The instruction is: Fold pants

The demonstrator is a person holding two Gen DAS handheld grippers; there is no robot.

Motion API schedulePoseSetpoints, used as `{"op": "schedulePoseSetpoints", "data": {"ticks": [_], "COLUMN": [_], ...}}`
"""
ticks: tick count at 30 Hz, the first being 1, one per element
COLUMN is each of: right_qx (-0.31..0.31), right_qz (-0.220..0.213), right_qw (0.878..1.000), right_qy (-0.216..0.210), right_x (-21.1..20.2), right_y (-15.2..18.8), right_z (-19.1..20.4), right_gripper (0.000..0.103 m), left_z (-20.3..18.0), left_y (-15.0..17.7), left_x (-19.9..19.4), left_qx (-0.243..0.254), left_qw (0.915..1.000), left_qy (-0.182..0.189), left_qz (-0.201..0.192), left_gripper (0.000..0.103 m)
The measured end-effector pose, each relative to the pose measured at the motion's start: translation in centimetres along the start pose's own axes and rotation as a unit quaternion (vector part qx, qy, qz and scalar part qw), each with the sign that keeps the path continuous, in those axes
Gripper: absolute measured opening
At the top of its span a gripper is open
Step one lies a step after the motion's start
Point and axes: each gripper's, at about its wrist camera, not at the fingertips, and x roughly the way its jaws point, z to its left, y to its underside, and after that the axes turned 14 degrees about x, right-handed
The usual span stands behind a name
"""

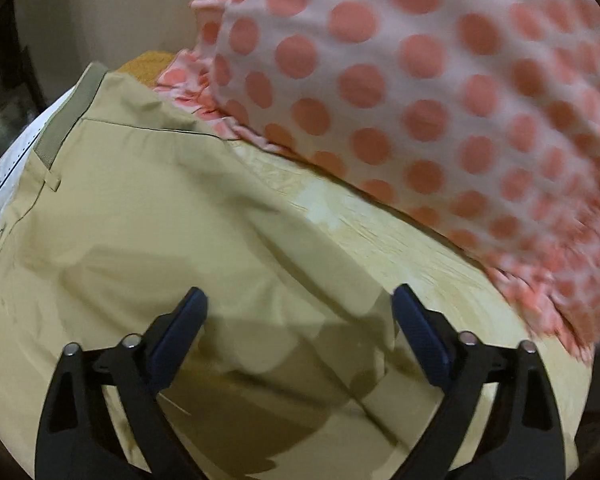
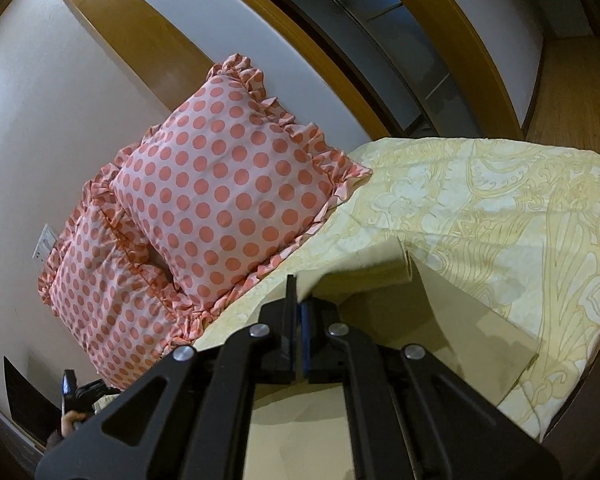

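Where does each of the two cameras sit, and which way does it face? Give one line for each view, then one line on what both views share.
Left wrist: sits on the left gripper, facing steeply down onto the tan pants on the bed cover; its two open fingers show, with nothing between them.
Right wrist: sits on the right gripper, facing across the bed towards the wall; its shut fingers pinch a pants edge, and a hand shows low at the left.
Shared: the spotted pillows, bed cover and pants.
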Motion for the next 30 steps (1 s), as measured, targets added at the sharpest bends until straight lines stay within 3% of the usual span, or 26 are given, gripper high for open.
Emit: {"op": "schedulePoseSetpoints", "data": {"ticks": [1,2,3,4,5,6,9,11,12,15,19,22,25,30], "right_qx": [-0.002,-0.006,-0.009,-0.013,-0.014,-0.012,-0.009,-0.009,-0.01,-0.007,0.017,0.038,0.057,0.057], "right_qz": [0.002,0.002,0.002,0.002,0.003,0.004,0.008,0.008,0.007,0.002,0.014,0.03,0.042,0.037], "right_qw": [1.0,1.0,1.0,1.0,1.0,1.0,1.0,1.0,1.0,1.0,1.0,0.999,0.997,0.997], "right_qy": [0.001,0.003,0.005,0.006,0.006,0.003,-0.005,-0.018,-0.022,-0.03,-0.011,0.012,0.027,0.023], "right_x": [0.1,0.3,0.4,0.5,0.6,0.7,0.6,0.1,-0.2,-1.2,-1.9,-1.7,-1.5,-2.0], "right_y": [0.0,0.0,0.1,0.1,0.1,0.1,-0.1,-0.3,-0.3,-0.7,-0.9,-0.5,0.0,0.2], "right_z": [0.0,0.0,0.0,0.1,0.0,-0.1,-0.3,-0.5,-0.5,-1.1,-3.4,-5.3,-7.0,-7.3], "right_gripper": [0.001,0.001,0.001,0.001,0.001,0.001,0.001,0.001,0.001,0.001,0.001,0.001,0.001,0.001], "left_z": [0.4,0.7,1.0,1.5,2.0,2.6,4.0,6.0,7.4,9.2,11.5,13.6,14.8,16.6], "left_y": [-0.4,-0.7,-0.8,-0.8,-0.4,0.1,2.1,5.0,7.7,13.6,23.9,28.5,30.4,30.2], "left_x": [0.5,0.7,0.7,0.7,0.5,-0.3,-4.1,-8.8,-11.8,-16.6,-18.5,-18.2,-17.8,-17.9], "left_qx": [-0.014,-0.026,-0.033,-0.044,-0.06,-0.07,-0.06,-0.068,-0.072,-0.071,-0.091,-0.134,-0.155,-0.162], "left_qw": [0.9999,0.9996,0.9994,0.9987,0.9965,0.9949,0.9933,0.986,0.9803,0.9745,0.9779,0.9751,0.9723,0.9689], "left_qy": [-0.006,-0.009,-0.003,0.024,0.058,0.07,0.073,0.094,0.106,0.106,0.066,0.05,0.054,0.054], "left_qz": [0.006,0.005,0.002,-0.002,-0.01,-0.023,-0.067,-0.12,-0.15,-0.185,-0.177,-0.17,-0.166,-0.179], "left_gripper": [0.086,0.073,0.05,0.039,0.02,0.013,0.008,0.007,0.007,0.007,0.007,0.007,0.007,0.008]}}
